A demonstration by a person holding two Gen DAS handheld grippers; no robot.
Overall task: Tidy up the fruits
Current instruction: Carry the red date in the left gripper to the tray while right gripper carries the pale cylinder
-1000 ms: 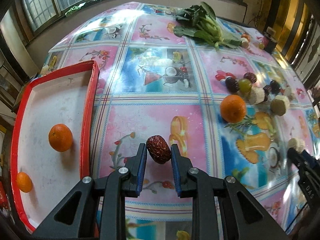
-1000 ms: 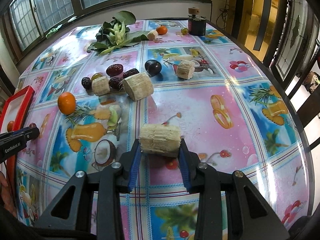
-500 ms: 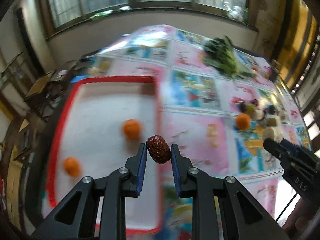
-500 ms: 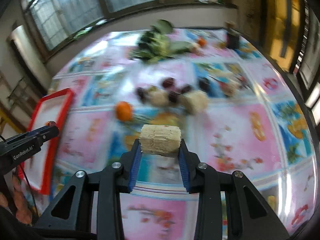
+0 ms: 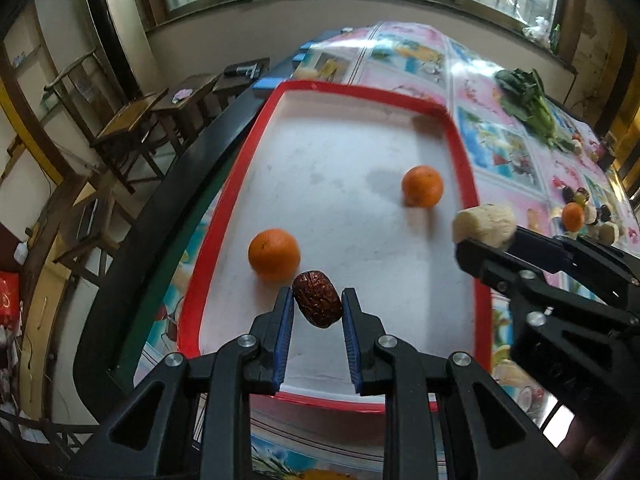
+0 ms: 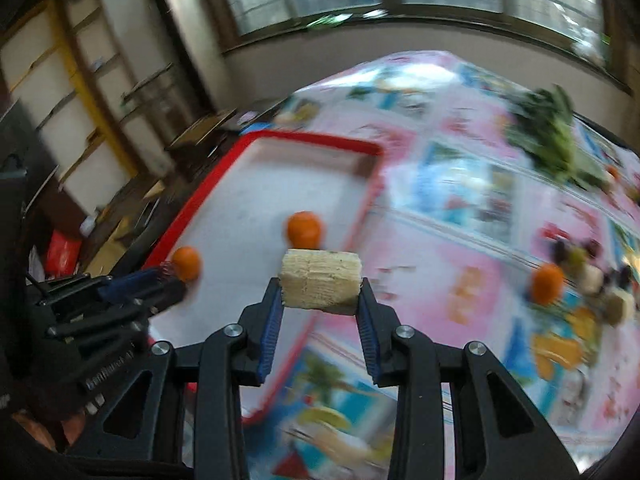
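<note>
Now both jaws, clamping red date (image 5: 317,305) and sugarcane chunk (image 6: 320,282), have reached the tray (image 5: 360,92).

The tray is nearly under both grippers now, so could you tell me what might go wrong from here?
1. The right gripper and left gripper are close together over the tray; they might collide.
2. The date hangs right beside an orange; releasing there could nudge it rolling.
3. The cane piece sits over the tray's red rim; dropped now, it might land on the tablecloth.
</note>
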